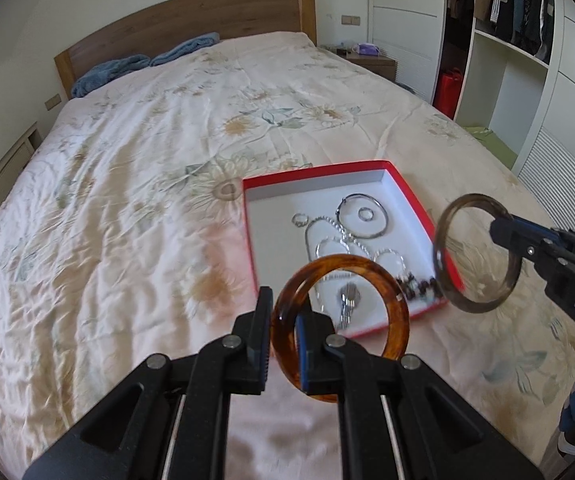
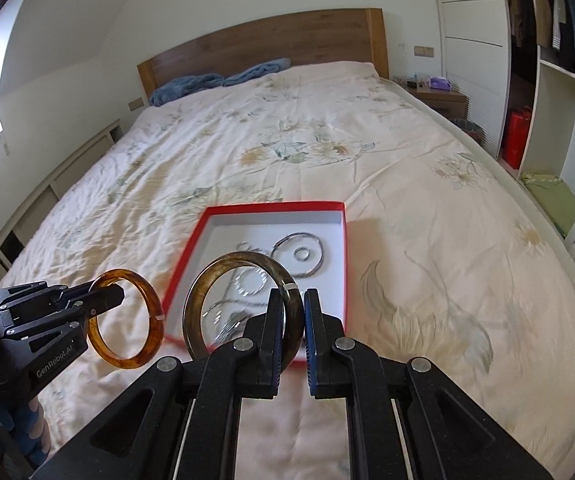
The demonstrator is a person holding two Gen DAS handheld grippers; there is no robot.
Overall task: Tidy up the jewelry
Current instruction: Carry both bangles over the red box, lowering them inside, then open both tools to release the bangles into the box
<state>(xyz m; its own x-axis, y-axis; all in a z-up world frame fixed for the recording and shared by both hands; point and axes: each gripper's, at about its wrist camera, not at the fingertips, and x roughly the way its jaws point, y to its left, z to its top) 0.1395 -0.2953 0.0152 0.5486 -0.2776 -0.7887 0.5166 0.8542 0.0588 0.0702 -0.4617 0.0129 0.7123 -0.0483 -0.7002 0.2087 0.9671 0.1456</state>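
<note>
My left gripper [image 1: 284,305] is shut on the rim of an amber tortoiseshell bangle [image 1: 392,292], which stands upright just in front of the red box's near edge. My right gripper [image 2: 293,299] is shut on a smoky brown translucent bangle [image 2: 194,305], held over the box's near part. In the other views, the right gripper [image 1: 497,227] and its bangle [image 1: 439,252] hang over the box's right edge, while the left gripper [image 2: 116,293] and amber bangle [image 2: 127,362] are left of it. The shallow red box [image 1: 315,171] [image 2: 275,206] holds a silver bangle [image 1: 383,210], rings, chains and dark beads [image 1: 419,286].
The box lies on a bed with a cream floral quilt [image 1: 127,200]. Blue towels [image 1: 103,70] rest by the wooden headboard [image 1: 191,16]. A nightstand [image 2: 443,98] and open wardrobe shelves [image 2: 559,120] with a red bag [image 2: 517,136] stand along the bed's right side.
</note>
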